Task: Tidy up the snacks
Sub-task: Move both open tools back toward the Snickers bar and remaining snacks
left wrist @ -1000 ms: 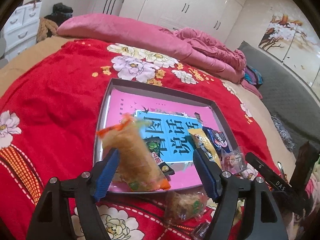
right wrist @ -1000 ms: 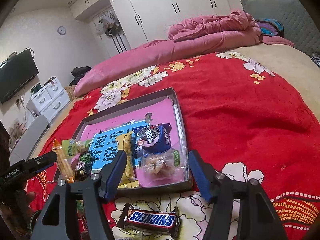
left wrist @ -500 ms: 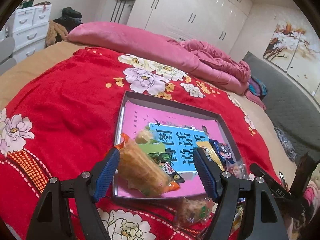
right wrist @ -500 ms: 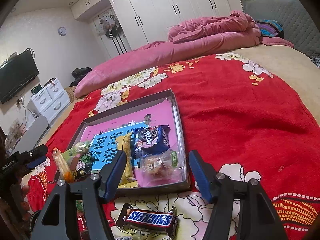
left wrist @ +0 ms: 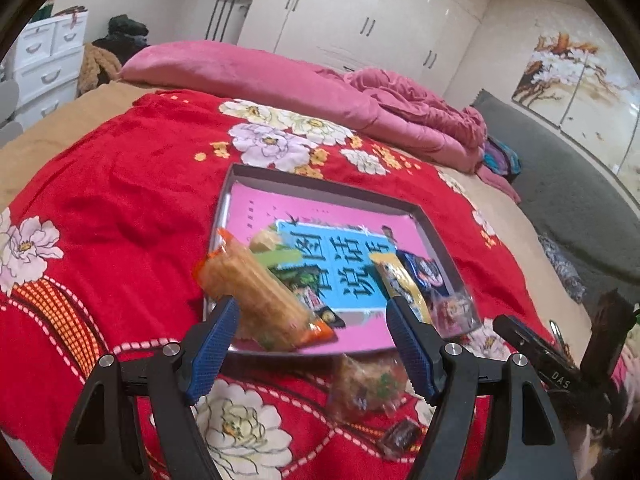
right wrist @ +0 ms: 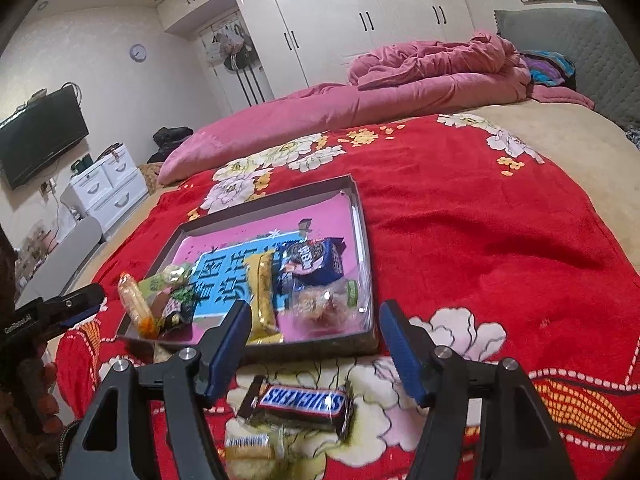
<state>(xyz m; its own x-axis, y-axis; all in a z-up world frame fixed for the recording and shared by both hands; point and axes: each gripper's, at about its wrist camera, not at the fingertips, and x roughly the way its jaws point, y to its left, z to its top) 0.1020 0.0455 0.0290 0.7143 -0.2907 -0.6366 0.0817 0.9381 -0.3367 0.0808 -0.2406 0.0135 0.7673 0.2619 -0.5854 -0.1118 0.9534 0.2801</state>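
Note:
A shallow grey tray (left wrist: 320, 188) (right wrist: 368, 236) with a pink and blue liner lies on the red floral blanket. An orange wafer pack (left wrist: 260, 300) (right wrist: 136, 310) lies at its near left corner, partly over the rim. My left gripper (left wrist: 312, 340) is open just behind it, not touching. The tray also holds a green pack (right wrist: 168, 276), a yellow pack (right wrist: 264, 292), a blue cookie pack (right wrist: 312, 260) and a clear pastry bag (right wrist: 324, 304). My right gripper (right wrist: 316, 344) is open above a Snickers bar (right wrist: 300, 402) on the blanket.
A clear pastry bag (left wrist: 368, 388) and a small dark candy (left wrist: 400, 436) lie on the blanket before the tray. A small yellow-wrapped snack (right wrist: 252, 446) lies near the Snickers. Pink bedding (right wrist: 360, 96) is piled at the far side of the bed.
The orange wafer pack left my left gripper and came down onto the tray's near left corner. My left gripper has drawn back and left. My right gripper has hardly moved.

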